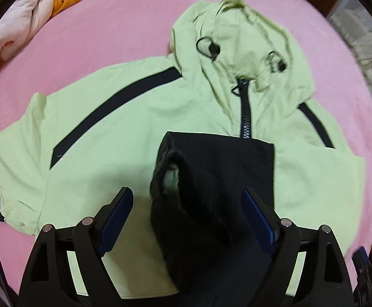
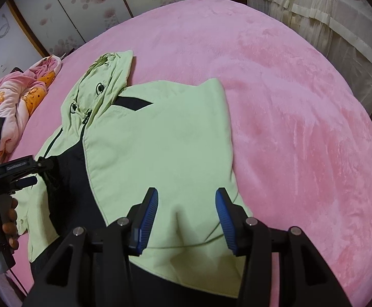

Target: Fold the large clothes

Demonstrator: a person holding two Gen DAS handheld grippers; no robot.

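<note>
Jacket [image 1: 109, 133] sleeve lies folded under your released left tongs [image 1: 187, 206]; guide the half-open, empty right tongs [image 2: 187, 206] onto its right fold.

The jacket [image 1: 124, 133] lies flat on the bed [image 1: 109, 25], the crumpled quilt [image 1: 45, 2] beyond its sleeve

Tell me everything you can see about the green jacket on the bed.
The jacket is pale green, of thin woven-looking fabric, with black stripes slanting from the shoulders, a black zip closed at the neck and a hood with black cord loops. It lies front up on the pink blanket, hood away from the cameras. One sleeve is folded across the chest, its black cuff end between the open left tongs; the right side is folded inward too.
</note>
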